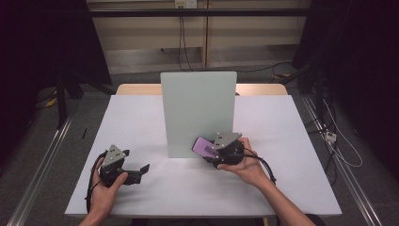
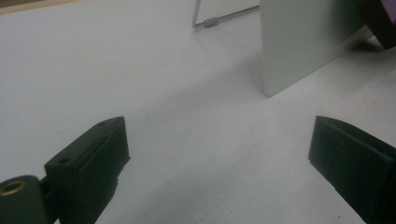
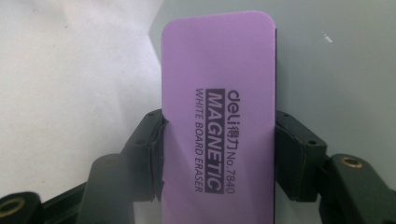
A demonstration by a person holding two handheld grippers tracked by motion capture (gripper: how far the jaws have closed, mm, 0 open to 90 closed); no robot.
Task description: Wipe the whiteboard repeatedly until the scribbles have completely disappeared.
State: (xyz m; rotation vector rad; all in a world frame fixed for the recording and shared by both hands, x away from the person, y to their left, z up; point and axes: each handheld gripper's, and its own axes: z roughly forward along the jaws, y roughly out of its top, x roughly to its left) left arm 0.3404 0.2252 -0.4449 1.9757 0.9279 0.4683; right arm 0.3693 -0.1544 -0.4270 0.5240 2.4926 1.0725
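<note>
Purple magnetic whiteboard eraser (image 3: 218, 116) clamped in right claw (image 3: 219, 154), against upright whiteboard (image 1: 197, 113).

The whiteboard (image 1: 198, 113) stands mid-table (image 1: 141, 122); the eraser (image 1: 204, 147) sits before its lower right, the left gripper (image 1: 141, 172) well left.

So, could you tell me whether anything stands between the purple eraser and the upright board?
Nothing visible does: the right gripper holds the purple rectangular whiteboard eraser directly before the pale upright board.
</note>
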